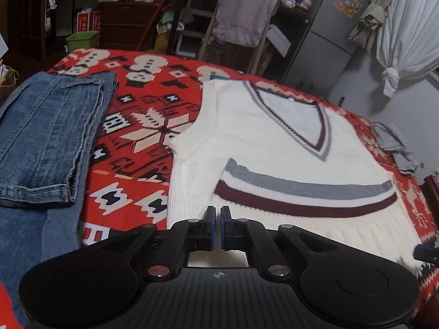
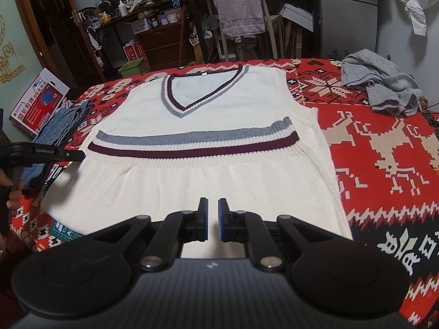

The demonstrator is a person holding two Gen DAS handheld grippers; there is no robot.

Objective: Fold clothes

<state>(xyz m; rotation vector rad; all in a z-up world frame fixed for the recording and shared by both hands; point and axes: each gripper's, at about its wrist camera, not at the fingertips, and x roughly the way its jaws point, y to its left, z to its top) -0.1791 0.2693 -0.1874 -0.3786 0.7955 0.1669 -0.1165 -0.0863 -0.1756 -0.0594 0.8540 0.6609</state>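
A white knit vest with a V-neck and grey and maroon stripes lies flat, front up, on a red patterned blanket. A crease runs across it just below the maroon stripe. My right gripper hovers over the vest's near edge, its jaws almost together with nothing between them. My left gripper is over the vest's near left part, jaws likewise nearly closed and empty. In the right wrist view, the left gripper's tip reaches the vest's left edge.
Folded blue jeans lie on the blanket left of the vest. A crumpled grey garment sits at the far right. A person's hand shows at the left edge. Behind the surface stand a towel-draped chair and cluttered shelves.
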